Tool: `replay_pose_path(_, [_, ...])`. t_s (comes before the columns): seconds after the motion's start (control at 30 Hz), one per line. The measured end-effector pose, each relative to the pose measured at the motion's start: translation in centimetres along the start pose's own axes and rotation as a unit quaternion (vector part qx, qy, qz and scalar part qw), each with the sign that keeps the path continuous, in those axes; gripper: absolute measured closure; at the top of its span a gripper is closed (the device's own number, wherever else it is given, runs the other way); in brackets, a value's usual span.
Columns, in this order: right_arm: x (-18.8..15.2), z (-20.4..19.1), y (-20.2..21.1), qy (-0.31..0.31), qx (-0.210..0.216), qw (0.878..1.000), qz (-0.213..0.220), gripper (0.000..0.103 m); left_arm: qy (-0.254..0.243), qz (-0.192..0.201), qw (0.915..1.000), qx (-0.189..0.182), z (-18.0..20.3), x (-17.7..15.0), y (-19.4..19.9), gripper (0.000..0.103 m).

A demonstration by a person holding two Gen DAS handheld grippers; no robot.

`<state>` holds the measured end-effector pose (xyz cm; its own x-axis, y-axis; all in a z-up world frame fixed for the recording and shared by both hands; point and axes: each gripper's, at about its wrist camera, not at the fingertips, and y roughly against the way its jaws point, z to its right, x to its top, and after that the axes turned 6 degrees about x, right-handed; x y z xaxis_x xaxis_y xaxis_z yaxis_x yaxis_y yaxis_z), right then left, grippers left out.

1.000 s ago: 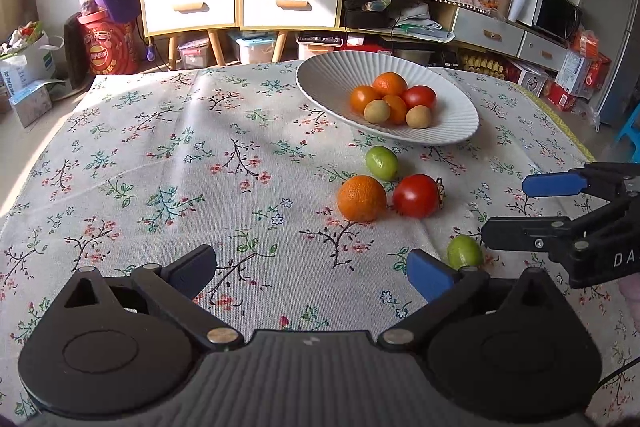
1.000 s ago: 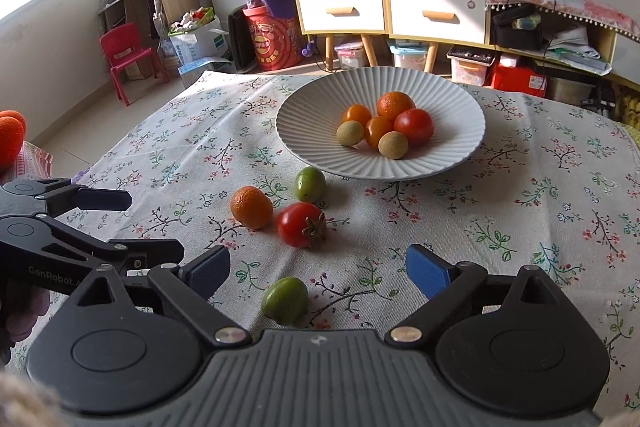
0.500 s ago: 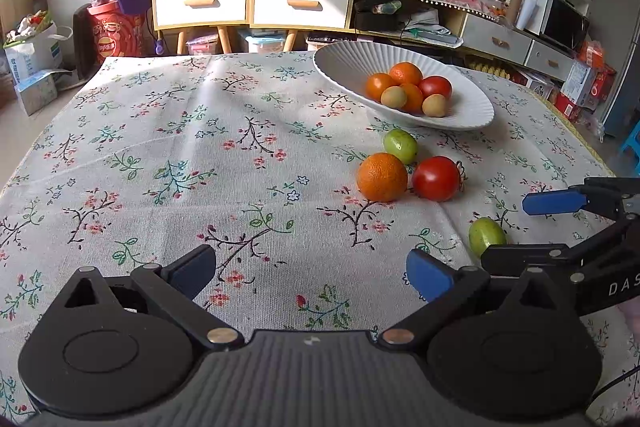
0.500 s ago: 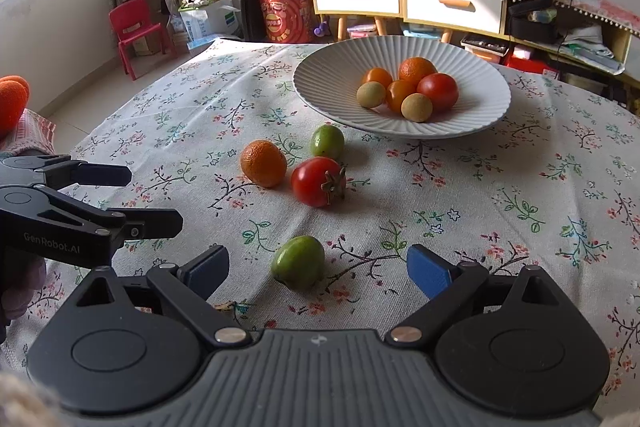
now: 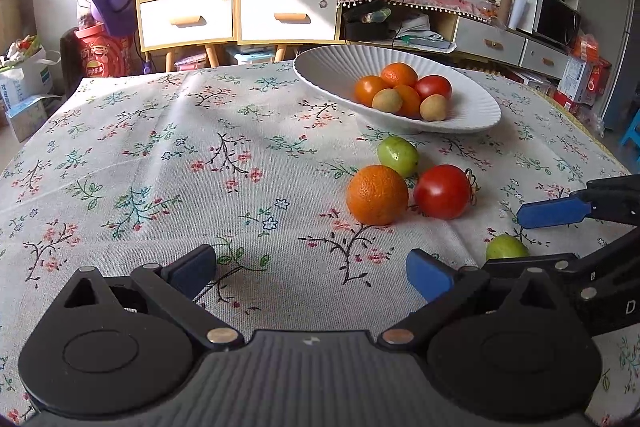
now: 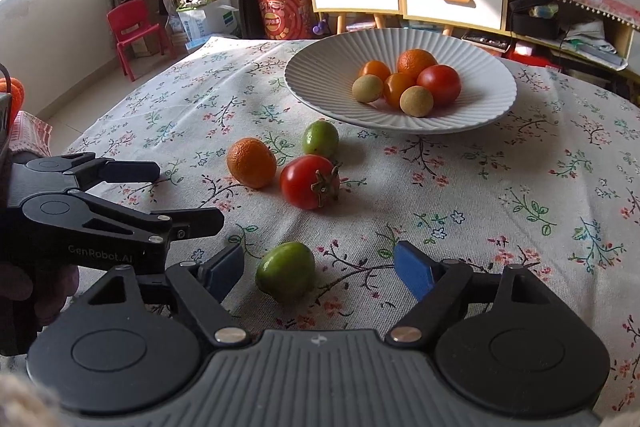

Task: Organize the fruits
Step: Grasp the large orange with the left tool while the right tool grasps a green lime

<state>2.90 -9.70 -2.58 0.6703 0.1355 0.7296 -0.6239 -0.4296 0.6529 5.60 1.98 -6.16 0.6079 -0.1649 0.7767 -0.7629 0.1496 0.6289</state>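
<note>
A white ribbed plate [image 5: 336, 83] [image 6: 320, 75] on the floral tablecloth holds several fruits. Loose on the cloth lie an orange [image 5: 377, 194] [image 6: 251, 163], a red tomato [image 5: 442, 191] [image 6: 309, 181], a far green fruit [image 5: 397, 155] [image 6: 320, 138] and a near green fruit [image 5: 506, 247] [image 6: 285, 271]. My right gripper [image 6: 319, 270] is open, its jaws either side of the near green fruit, not touching it. It also shows in the left wrist view [image 5: 552, 211]. My left gripper [image 5: 310, 269] is open and empty over bare cloth, left of the orange.
The left gripper shows at the left of the right wrist view [image 6: 132, 171]. Behind the table stand a drawer cabinet [image 5: 240, 15], a low shelf unit [image 5: 500, 43], a red child's chair [image 6: 136, 31] and boxes. The table's right edge [image 5: 600, 147] is near.
Both grippers have moved forward and lower toward the fruits. The near green fruit now lies between my right gripper's open jaws. No fruit has moved.
</note>
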Motion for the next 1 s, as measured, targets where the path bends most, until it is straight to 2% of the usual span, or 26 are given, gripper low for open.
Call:
replay_pose_path(0.1, [0.0, -0.4, 0.0, 0.023, -0.003, 1.0, -0.002, 0.038, -0.017, 0.005, 0.9998, 0.0, 0.7, 0.1, -0.2, 0.006])
replay_pose_path(0.17, [-0.2, -0.7, 0.0, 0.038, -0.008, 0.999, -0.004, 0.049, -0.026, 0.008, 0.9996, -0.004, 1.2, 0.1, -0.3, 0.006])
replay_pose_path(0.27, [-0.2, -0.7, 0.2, 0.04, -0.003, 0.999, -0.005, 0.057, -0.03, 0.01, 0.9995, -0.009, 1.6, 0.3, -0.4, 0.007])
replay_pose_path(0.47, [0.0, -0.7, 0.4, 0.051, 0.001, 0.999, -0.016, 0.079, -0.027, 0.013, 0.9994, -0.016, 2.0, 0.6, -0.7, 0.013])
replay_pose_path(0.87, [0.1, -0.2, 0.7, 0.036, 0.016, 0.999, -0.019, 0.079, -0.001, 0.021, 0.9998, -0.006, 2.8, 1.6, -1.2, 0.035])
replay_pose_path(1.0, [0.1, 0.1, 0.8, 0.034, 0.016, 0.999, -0.018, 0.079, -0.004, 0.023, 0.9997, -0.01, 3.1, 1.7, -1.2, 0.048])
